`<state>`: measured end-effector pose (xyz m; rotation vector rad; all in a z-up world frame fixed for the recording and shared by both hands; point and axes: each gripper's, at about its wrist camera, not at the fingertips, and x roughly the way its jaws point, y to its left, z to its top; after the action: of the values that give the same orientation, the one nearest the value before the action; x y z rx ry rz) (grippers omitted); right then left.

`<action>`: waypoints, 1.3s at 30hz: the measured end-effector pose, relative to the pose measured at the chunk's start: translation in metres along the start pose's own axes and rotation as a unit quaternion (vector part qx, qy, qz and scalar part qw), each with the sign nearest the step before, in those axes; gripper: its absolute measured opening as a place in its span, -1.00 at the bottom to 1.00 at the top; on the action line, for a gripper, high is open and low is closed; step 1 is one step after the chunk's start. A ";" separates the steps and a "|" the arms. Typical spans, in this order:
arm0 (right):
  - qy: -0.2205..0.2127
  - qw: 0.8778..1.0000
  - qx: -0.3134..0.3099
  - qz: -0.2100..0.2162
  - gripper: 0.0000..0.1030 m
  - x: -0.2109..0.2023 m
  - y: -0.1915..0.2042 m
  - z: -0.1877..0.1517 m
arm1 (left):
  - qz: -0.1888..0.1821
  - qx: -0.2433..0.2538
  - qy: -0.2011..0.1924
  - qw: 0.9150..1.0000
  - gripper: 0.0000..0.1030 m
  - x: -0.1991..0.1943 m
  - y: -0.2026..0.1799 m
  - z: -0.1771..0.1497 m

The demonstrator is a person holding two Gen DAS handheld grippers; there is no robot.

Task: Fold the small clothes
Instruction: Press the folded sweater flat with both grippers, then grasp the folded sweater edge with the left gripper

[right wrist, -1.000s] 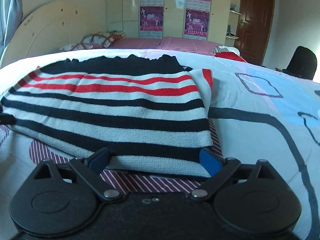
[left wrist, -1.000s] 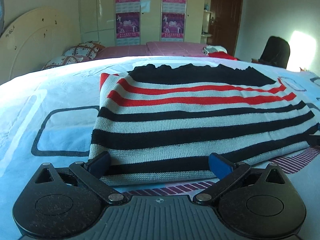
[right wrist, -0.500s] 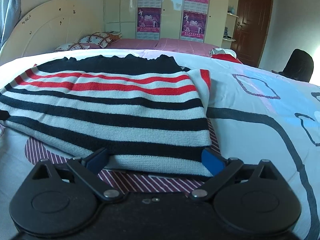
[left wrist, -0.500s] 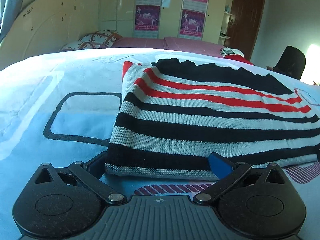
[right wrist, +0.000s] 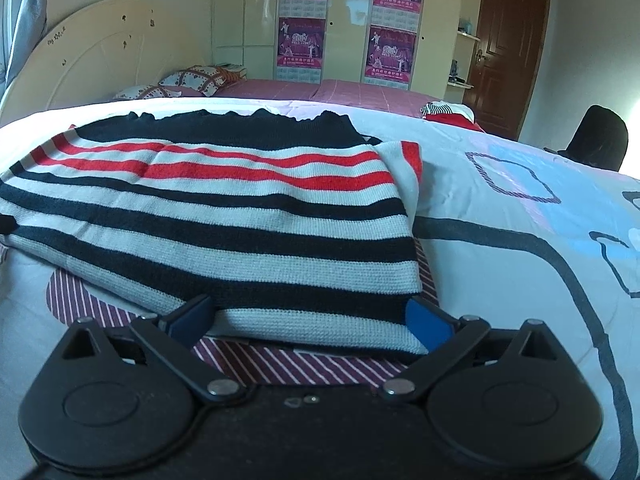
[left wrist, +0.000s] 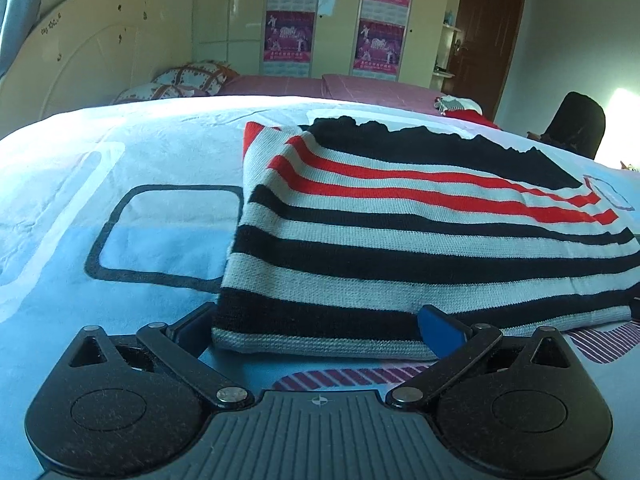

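1. The striped knit sweater in black, grey-white and red (left wrist: pixel 420 232) lies flat on the bed with the pale blue patterned sheet (left wrist: pixel 120 240). It fills the centre and right of the left wrist view, and the centre and left of the right wrist view (right wrist: pixel 224 216).

2. It already reads as a tidy rectangle. The side edges run straight, and a second layer with a red band peeks out along the outer side edge in both views, so the sides look to have been folded in. No sleeve is showing loose.

3. The left tongs (left wrist: pixel 320 328) sit at the bottom centre of their view, spread wide at the near hem. One blue pad stands at the corner of the hem and the other further along it, pressing nothing, so they are released.

4. The right tongs (right wrist: pixel 310 318) have just been opening and now stand spread wide at the other end of the same hem. The fabric lies between the pads but is not pinched.

5. My reading is that the task is partly done. What seems left is folding the near hem up towards the far black edge, then perhaps one more fold to make it compact.

6. A small red and striped garment (right wrist: pixel 448 114) lies far back, upper right, possibly waiting to be folded.
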<state>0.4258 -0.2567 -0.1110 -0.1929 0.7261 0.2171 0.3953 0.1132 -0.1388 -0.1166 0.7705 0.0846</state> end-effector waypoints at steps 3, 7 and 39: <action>0.034 0.999 0.011 0.006 0.58 -0.006 -0.003 0.015 | 0.006 -0.051 0.000 0.999 1.00 -0.023 0.017 -0.001; -0.006 0.998 0.049 0.028 0.28 -0.051 -0.008 0.017 | -0.105 -0.172 -0.022 0.979 0.99 -0.052 0.043 -0.023; -0.019 0.989 0.031 0.145 -0.58 0.030 0.070 0.081 | -0.161 -0.436 -0.119 0.877 -0.61 0.059 0.046 -0.034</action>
<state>0.4807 -0.1652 -0.0786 -0.0228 0.7214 0.4738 0.4091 0.1565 -0.2076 -1.0758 0.4070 0.1233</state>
